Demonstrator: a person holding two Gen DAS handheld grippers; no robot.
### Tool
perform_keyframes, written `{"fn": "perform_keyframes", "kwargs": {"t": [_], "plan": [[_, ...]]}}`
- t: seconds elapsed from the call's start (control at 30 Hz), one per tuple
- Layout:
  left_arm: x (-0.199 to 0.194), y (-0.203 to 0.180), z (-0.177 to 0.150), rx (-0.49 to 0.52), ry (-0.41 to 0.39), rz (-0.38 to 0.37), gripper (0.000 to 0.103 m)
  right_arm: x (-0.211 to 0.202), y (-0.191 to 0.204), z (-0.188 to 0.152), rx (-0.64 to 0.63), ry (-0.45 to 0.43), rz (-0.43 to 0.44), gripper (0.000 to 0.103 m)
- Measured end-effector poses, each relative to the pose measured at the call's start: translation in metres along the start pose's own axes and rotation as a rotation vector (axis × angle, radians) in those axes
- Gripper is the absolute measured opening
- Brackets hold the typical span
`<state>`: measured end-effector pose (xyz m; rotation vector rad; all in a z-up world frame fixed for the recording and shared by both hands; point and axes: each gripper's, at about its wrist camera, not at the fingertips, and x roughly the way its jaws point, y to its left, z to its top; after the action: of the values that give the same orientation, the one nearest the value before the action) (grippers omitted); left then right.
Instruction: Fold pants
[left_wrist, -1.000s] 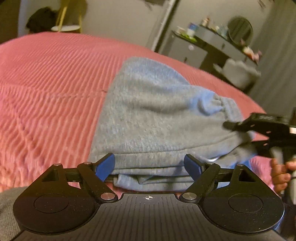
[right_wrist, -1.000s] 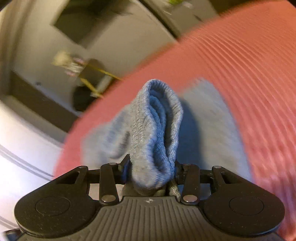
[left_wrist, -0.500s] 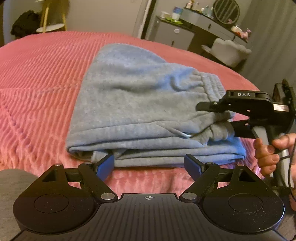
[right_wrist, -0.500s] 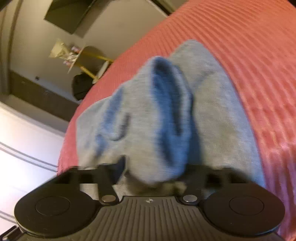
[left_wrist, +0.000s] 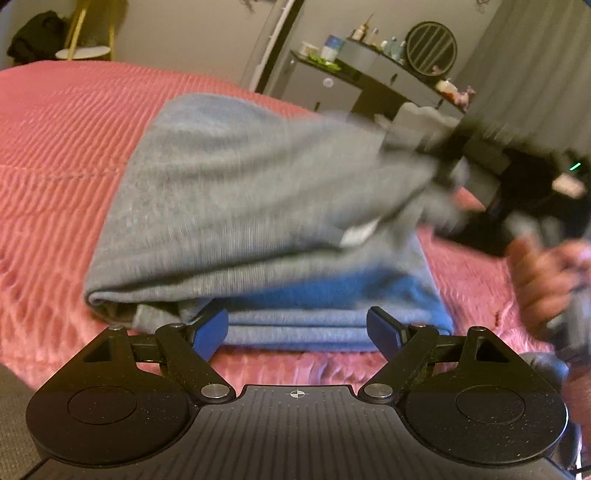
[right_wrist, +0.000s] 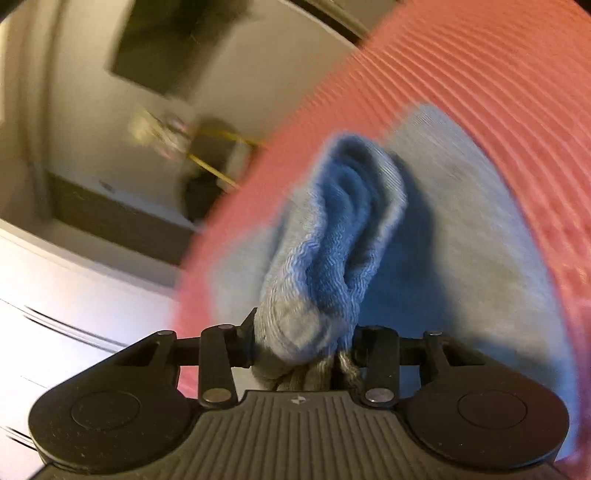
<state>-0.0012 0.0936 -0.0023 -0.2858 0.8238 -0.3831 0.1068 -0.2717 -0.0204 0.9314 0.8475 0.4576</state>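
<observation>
The grey sweatpants (left_wrist: 251, 206) lie folded in a stack on the pink ribbed bedspread (left_wrist: 55, 147). My left gripper (left_wrist: 297, 332) is open and empty, its blue fingertips (left_wrist: 208, 330) right at the near edge of the stack. My right gripper (right_wrist: 303, 343) is shut on the pants' ribbed waistband (right_wrist: 332, 240) and holds the top layer lifted off the lower layers (right_wrist: 461, 229). It shows blurred in the left wrist view (left_wrist: 491, 173) at the stack's right side, with the holding hand (left_wrist: 546, 273) below it.
A dark dresser (left_wrist: 354, 85) with bottles and a round mirror (left_wrist: 430, 48) stands beyond the bed at the back right, next to a grey curtain (left_wrist: 535, 66). A yellow-legged stool (left_wrist: 83, 51) stands at the back left.
My right gripper has lifted the waistband end up and away to the right, raising the top layer. My left gripper has moved back close to the stack's near edge, still open.
</observation>
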Motion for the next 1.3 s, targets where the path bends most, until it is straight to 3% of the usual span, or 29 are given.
{"fn": "perform_keyframes", "kwargs": {"t": [0.1,0.2,0.27,0.4,0.57,0.8,0.9,0.97,1.07,1.17,1.27,1.3], "plan": [[0.010,0.000,0.004,-0.018,0.002,0.009,0.087,-0.017,0.037,0.005,-0.037,-0.052,0.118,0.041],[0.013,0.005,0.009,-0.040,-0.075,0.139,0.084,-0.034,0.071,0.006,-0.104,-0.069,0.181,0.041],[0.009,0.018,0.012,-0.122,-0.123,0.193,0.059,-0.040,0.086,0.009,-0.126,-0.070,0.220,0.040],[0.001,0.038,0.011,-0.263,-0.119,0.178,0.046,-0.045,0.090,0.013,-0.150,-0.071,0.213,0.041],[-0.014,0.034,0.009,-0.234,-0.148,0.233,0.051,-0.045,0.053,0.013,-0.105,-0.064,0.110,0.041],[-0.040,0.039,0.025,-0.279,-0.091,0.154,0.051,-0.046,0.003,0.010,-0.162,-0.021,-0.102,0.044],[-0.064,0.038,0.033,-0.254,-0.191,0.154,0.068,-0.054,-0.018,0.010,-0.148,-0.080,-0.313,0.056],[-0.078,0.038,0.039,-0.226,-0.275,0.177,0.084,-0.072,-0.026,0.011,-0.105,-0.160,-0.399,0.056],[-0.071,0.040,0.046,-0.189,-0.320,0.215,0.085,-0.093,-0.031,0.007,-0.013,-0.174,-0.285,0.056],[-0.042,0.042,0.044,-0.205,-0.270,0.230,0.085,-0.096,-0.033,-0.002,0.042,-0.134,-0.183,0.056],[-0.013,0.042,0.031,-0.240,-0.228,0.245,0.084,-0.084,-0.044,-0.014,0.111,-0.108,-0.200,0.056],[-0.008,0.041,0.026,-0.238,-0.210,0.258,0.084,-0.081,-0.052,-0.016,0.144,-0.100,-0.198,0.051]]}}
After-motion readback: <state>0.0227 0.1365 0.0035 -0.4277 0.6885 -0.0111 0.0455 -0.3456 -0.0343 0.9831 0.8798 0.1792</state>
